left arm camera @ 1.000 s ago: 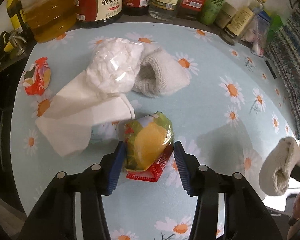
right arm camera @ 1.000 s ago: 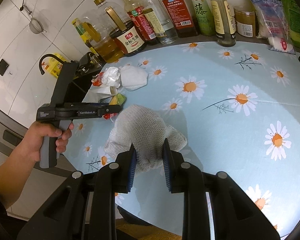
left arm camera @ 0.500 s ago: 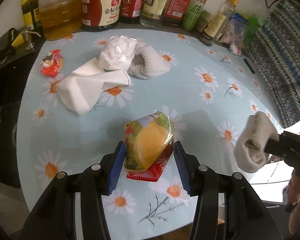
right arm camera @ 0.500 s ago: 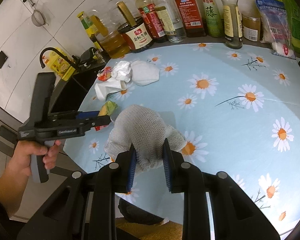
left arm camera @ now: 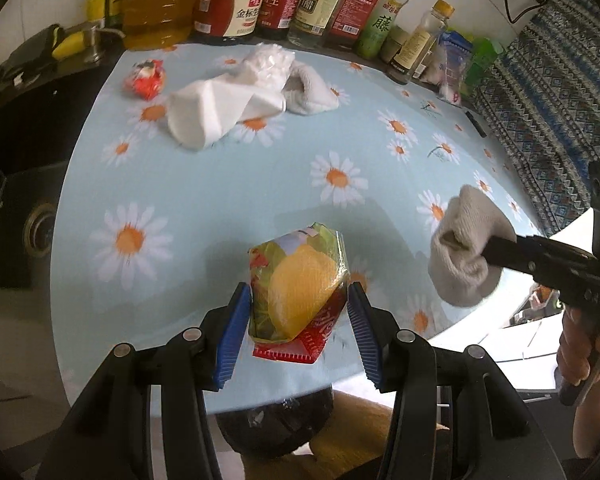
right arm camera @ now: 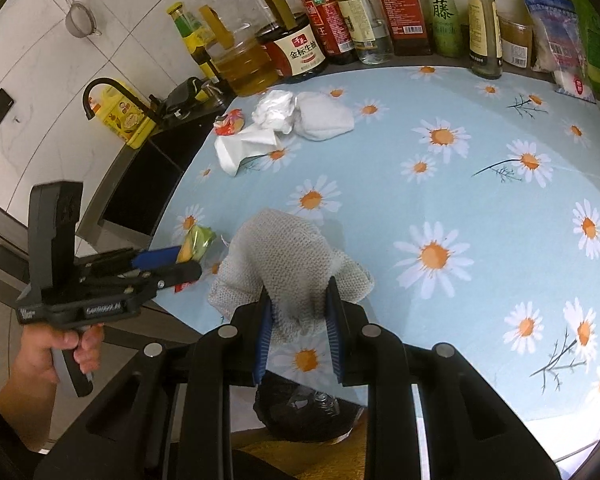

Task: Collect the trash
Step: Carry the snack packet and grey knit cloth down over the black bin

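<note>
Two grippers above the daisy tablecloth [left arm camera: 228, 184]: left gripper [left arm camera: 296, 320] clamps one snack wrapper [left arm camera: 298, 280]; right gripper [right arm camera: 298, 320] clamps one knitted cloth [right arm camera: 288, 256].

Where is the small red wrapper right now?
The small red wrapper lies at the table's far left edge, just left of the white tissue, near the oil bottle.

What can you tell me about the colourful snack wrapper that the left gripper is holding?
The snack wrapper is a crumpled, glossy plastic packet, green and yellow with a large yellow patch and a red serrated bottom edge. It looks empty and puffed. It stands roughly upright, clamped between the blue pads of the left gripper, lifted above the near edge of the daisy tablecloth. Nothing else touches it.
</note>
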